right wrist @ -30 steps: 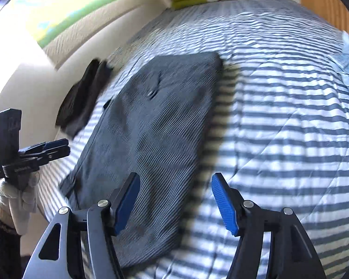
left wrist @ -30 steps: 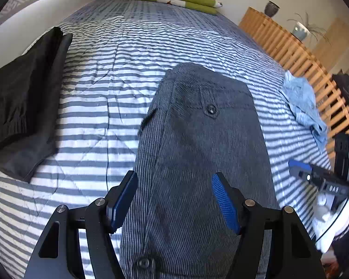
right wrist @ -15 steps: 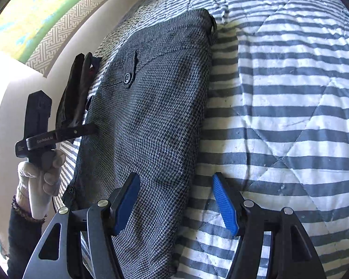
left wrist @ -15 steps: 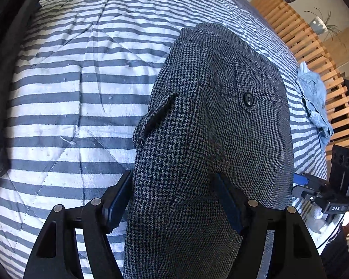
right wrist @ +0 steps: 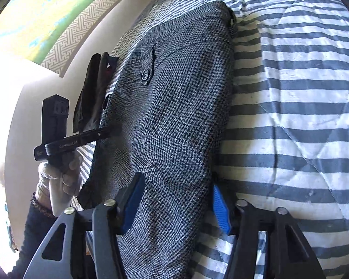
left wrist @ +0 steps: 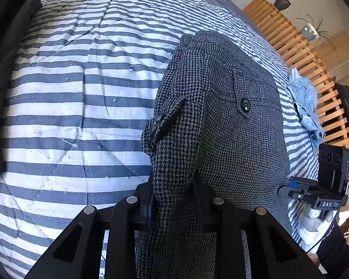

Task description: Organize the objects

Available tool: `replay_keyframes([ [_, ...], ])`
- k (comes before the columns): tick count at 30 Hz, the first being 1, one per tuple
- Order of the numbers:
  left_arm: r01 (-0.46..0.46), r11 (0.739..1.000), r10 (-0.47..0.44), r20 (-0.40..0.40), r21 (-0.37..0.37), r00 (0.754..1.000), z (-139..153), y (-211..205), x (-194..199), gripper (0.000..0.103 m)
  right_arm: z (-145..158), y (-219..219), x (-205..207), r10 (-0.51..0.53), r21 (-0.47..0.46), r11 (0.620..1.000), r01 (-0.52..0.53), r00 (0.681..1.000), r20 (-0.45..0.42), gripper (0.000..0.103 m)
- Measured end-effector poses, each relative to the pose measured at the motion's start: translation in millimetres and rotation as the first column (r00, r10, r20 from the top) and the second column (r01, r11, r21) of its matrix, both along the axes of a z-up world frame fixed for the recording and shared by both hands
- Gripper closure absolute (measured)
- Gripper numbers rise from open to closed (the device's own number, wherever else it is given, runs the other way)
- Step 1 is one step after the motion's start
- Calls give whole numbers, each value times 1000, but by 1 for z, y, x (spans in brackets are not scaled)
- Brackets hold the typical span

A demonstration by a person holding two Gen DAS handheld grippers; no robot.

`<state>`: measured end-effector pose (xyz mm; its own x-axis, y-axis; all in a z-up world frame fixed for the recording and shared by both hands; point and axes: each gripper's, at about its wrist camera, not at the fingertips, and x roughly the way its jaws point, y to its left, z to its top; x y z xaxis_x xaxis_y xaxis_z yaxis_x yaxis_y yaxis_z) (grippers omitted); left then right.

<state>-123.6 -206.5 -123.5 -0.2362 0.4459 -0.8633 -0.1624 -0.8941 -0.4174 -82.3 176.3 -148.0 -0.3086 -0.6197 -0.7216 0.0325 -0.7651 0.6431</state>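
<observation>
Fingers of left gripper pinched tight on a fold of the houndstooth trousers at 6 o'clock. Right gripper fingers half open, straddling the trousers' edge, not clamped. Trousers lie flat on the striped bed. Risk: lifting one-sided drags and unfolds them. Earlier, left fingers were wide open, both grippers farther back.

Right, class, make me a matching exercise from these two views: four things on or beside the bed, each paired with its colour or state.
Things:
1. trousers
2. left tongs
3. denim garment
4. bedspread

Descriptions:
A. blue and white stripes
B. crumpled, pale blue, by the wooden slats
C. clamped on a fold of cloth
D. grey houndstooth with a buttoned pocket

Pairs: 1-D, 2-C, 3-B, 4-A
</observation>
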Motion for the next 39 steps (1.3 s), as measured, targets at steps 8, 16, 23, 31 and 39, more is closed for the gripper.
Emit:
replay_keyframes([
  [8, -20, 993, 28, -76, 114, 997, 37, -1, 21, 92, 12, 6, 4, -32, -33, 999, 32, 999, -8, 97],
  [16, 41, 963, 36, -277, 265, 960, 155, -1, 101, 92, 117, 14, 63, -4, 9, 1000, 7, 967, -256, 99],
  [23, 44, 969, 40, -334, 242, 942, 230, 10, 132, 91, 205, 20, 111, 0, 64, 997, 33, 891, -454, 99],
  [31, 33, 973, 88, -496, 229, 864, 284, 38, 134, 91, 267, 18, 79, -1, 256, 949, 185, 814, -581, 99],
  [39, 74, 991, -33, -343, 109, 939, 142, 70, 254, 91, 201, 7, 166, 107, 336, 936, 102, 828, -550, 99],
])
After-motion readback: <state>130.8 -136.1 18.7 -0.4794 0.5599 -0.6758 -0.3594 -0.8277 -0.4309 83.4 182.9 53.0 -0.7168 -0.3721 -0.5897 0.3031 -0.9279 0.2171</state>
